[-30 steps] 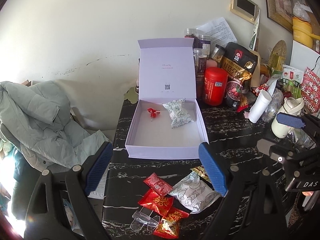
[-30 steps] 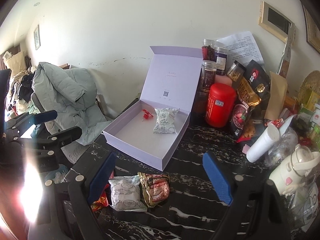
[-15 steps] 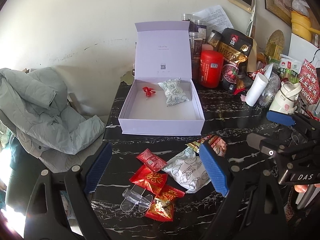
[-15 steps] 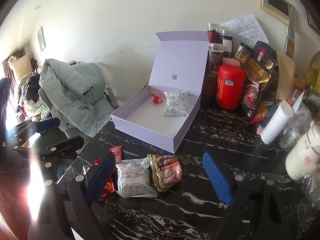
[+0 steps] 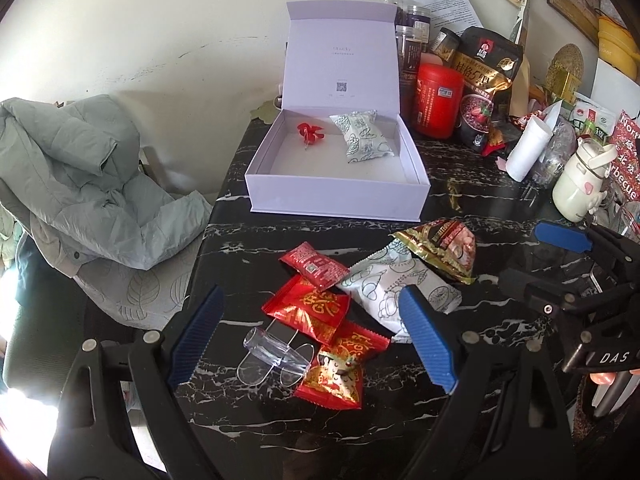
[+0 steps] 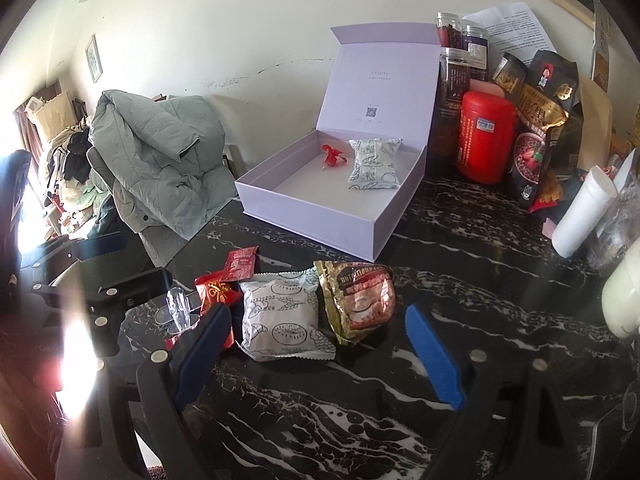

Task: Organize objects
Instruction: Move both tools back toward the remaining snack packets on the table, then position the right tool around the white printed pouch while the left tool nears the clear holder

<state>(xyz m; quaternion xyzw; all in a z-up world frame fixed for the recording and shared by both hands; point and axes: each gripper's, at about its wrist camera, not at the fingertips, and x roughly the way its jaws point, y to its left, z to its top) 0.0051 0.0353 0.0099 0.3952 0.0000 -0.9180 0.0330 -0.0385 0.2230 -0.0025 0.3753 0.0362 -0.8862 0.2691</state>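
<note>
An open lilac gift box (image 5: 336,200) (image 6: 320,220) stands on the black marble table, holding a white patterned packet (image 5: 362,136) (image 6: 374,158) and a small red flower (image 5: 310,132) (image 6: 332,154). In front lie red snack packets (image 5: 308,308) (image 6: 240,266), a white patterned packet (image 5: 396,292) (image 6: 282,316), a gold-red packet (image 5: 444,248) (image 6: 362,300) and a clear plastic piece (image 5: 272,354) (image 6: 178,308). My left gripper (image 5: 312,338) hangs open above the red packets. My right gripper (image 6: 316,340) hangs open above the white and gold packets. Neither holds anything.
Jars, a red canister (image 5: 438,100) (image 6: 484,138), dark food bags (image 5: 482,84), a white paper roll (image 6: 582,212) and a cream flask (image 5: 578,184) crowd the table's back right. A grey-green jacket (image 5: 80,184) (image 6: 160,164) lies on a chair left of the table edge.
Both grippers have sunk toward the table, so the loose packets have come up between their fingers in each view. Both stay open; nothing on the table has moved.
</note>
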